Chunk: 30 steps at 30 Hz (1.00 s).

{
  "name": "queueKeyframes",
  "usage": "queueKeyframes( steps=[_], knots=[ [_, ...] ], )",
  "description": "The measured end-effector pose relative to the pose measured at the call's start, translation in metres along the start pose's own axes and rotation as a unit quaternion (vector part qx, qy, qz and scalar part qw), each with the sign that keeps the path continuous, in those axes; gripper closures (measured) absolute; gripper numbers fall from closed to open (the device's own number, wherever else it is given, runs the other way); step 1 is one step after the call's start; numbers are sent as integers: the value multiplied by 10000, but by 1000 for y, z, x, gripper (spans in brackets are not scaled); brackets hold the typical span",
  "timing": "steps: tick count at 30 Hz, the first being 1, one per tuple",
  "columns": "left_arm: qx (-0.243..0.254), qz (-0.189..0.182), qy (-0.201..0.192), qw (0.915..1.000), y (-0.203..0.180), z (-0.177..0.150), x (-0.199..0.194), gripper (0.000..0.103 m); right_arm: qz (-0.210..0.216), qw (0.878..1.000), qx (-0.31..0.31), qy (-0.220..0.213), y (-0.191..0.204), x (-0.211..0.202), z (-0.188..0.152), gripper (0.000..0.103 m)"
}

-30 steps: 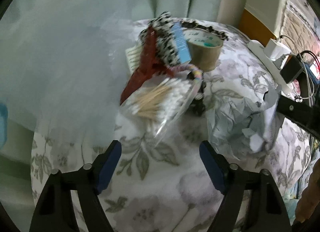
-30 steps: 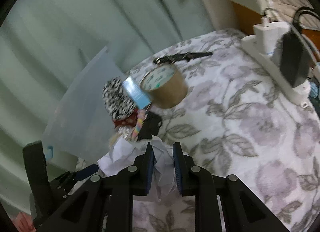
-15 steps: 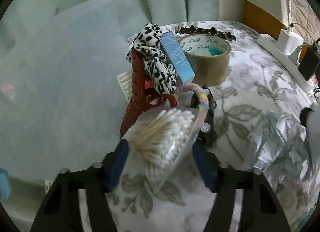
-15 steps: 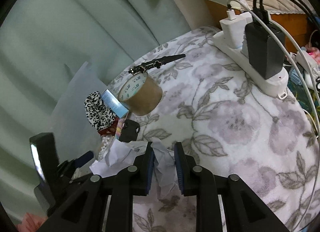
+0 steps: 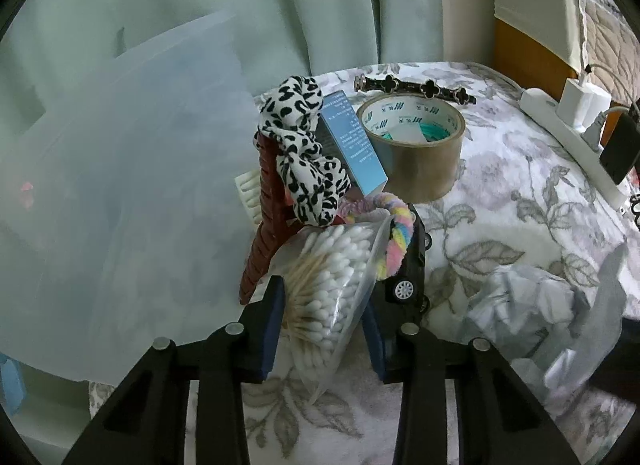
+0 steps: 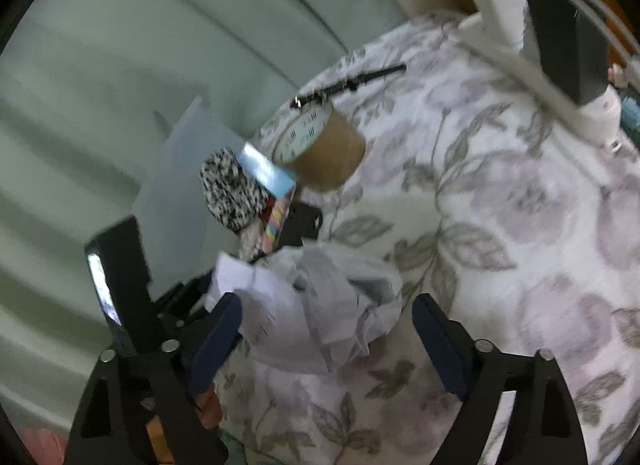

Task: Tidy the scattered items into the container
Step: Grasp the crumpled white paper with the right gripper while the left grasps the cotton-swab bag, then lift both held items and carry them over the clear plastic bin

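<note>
- Closing on a clear plastic bag of white-tipped cotton swabs [image 5: 336, 285], the left gripper [image 5: 324, 329] has the bag between its blue pads; the left pad looks against the film and the right one close to it, so I judge the grip forming rather than firm.
- Lying on the floral-print cloth surface [image 5: 500, 193], the bag sits at the near end of a pile: a dark red ridged hair claw [image 5: 266, 225], a black-and-white spotted fabric scrunchie [image 5: 304, 153], a pale blue cardboard box [image 5: 352, 145], a pastel rainbow hair tie [image 5: 394, 237] and a small black toy car [image 5: 408, 277] just beside it.
- Behind them stands a brown packing tape roll [image 5: 416, 149], and a black clover-pattern hair clip [image 5: 412, 87] lies further back.
- A frosted translucent plastic container [image 5: 120, 185] stands to the left, touching or nearly touching the pile.
- The swab bag should be light, soft and slippery; its contents will shift, so pinching across the packed middle seems safer than the loose film corner.
- The right gripper [image 6: 326, 329] is opening, its jaws wide apart on either side of a crumpled sheet of white paper [image 6: 316, 305], which rests loose on the cloth, gripped by neither pad.
- That paper is light and crushable, and can be taken anywhere.
</note>
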<state>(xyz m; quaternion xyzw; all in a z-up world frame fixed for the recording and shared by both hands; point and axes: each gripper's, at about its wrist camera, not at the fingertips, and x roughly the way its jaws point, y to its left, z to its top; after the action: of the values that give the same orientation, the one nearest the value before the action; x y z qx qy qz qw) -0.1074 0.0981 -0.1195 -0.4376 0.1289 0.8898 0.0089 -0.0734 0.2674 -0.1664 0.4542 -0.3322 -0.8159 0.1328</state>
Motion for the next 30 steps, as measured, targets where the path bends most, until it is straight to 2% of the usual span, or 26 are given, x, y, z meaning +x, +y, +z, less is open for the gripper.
queueKeyframes(
  steps=[4, 10, 12, 18, 23, 30],
  knots=[
    [-91, -102, -17, 9999, 1, 2, -1, 70, 175, 9989, 377, 231, -7, 21, 0, 8],
    [-168, -176, -64, 9997, 4, 1, -5, 73, 321, 9973, 642, 126, -9, 31, 9, 8],
    [-171, -196, -72, 9996, 5, 2, -6, 74, 345, 9972, 653, 72, -7, 31, 9, 15],
    [-206, -327, -108, 9992, 5, 2, -13, 78, 292, 9978, 587, -86, -3, 22, 8, 28],
    [-236, -497, -191, 9983, 6, 2, -30, 79, 367, 9978, 486, -273, 7, 6, 7, 28],
    [-281, -734, -555, 9954, 8, 10, -68, 79, 357, 9969, 334, -617, 31, -24, 11, 28]
  ],
)
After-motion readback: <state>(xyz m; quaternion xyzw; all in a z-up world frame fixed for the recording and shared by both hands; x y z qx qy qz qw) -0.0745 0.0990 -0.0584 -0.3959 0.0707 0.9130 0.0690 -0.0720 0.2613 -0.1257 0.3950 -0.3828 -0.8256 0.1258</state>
